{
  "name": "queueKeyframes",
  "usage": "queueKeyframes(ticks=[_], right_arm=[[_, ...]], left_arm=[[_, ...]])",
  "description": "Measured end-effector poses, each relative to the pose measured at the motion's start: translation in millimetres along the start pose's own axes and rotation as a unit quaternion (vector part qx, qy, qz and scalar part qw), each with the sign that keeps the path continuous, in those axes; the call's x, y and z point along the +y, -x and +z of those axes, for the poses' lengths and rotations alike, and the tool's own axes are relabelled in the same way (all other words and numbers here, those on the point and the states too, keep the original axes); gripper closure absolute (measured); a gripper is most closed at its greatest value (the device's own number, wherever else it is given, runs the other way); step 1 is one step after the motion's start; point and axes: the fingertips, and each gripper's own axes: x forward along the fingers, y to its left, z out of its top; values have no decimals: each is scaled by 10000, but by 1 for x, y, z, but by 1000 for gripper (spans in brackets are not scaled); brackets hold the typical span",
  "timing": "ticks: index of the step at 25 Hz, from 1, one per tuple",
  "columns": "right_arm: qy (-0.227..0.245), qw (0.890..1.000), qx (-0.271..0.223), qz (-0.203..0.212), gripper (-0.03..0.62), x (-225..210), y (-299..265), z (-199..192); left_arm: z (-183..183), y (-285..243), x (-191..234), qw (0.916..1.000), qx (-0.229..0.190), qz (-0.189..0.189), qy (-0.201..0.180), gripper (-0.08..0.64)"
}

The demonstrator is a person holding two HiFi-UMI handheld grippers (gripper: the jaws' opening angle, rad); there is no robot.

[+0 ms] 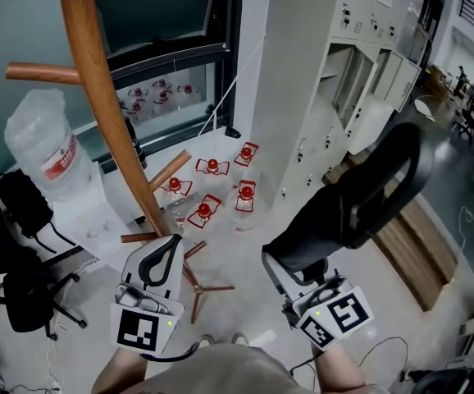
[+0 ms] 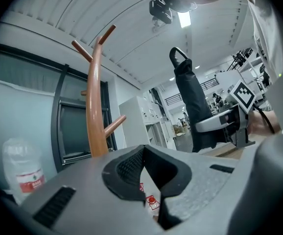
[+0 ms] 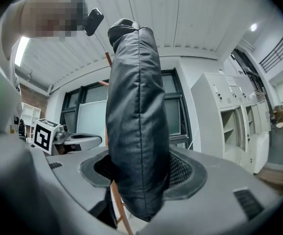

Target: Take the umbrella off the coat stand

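Note:
A black folded umbrella [image 1: 368, 203] stands upright between the jaws of my right gripper [image 1: 303, 261], which is shut on its lower body. The umbrella's loop handle is at the top, and it hangs clear of the wooden coat stand [image 1: 97, 80] to its left. In the right gripper view the umbrella [image 3: 136, 131] fills the middle, pressed between the pads of the right gripper [image 3: 136, 173]. My left gripper [image 1: 174, 240] is near the stand's lower pegs, shut and holding nothing. The left gripper view shows the left gripper [image 2: 144, 151], the coat stand [image 2: 96, 106] and the umbrella [image 2: 193, 106] to the right.
A large water jug [image 1: 48, 150] stands left of the stand. Several red-capped bottles [image 1: 212, 187] lie on the floor behind its base. White lockers [image 1: 335, 80] line the right side. Black chairs [image 1: 15, 245] sit at the far left.

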Motion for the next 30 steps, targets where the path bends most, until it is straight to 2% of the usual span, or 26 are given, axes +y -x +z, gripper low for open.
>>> queueKeyframes(ticks=[7,15,30], right_arm=[[-311,9995,61,31,328,8,3,-28],[-229,9994,241,75,328,15,4,-47],[-218,9994,240,117,327,15,6,-45]], left_arm=[[-24,5,-4,9996,258,-45,39,552],[-41,10,-13,9990,431,-111,98,552],[-41,10,-19,9987,456,-181,133,552]])
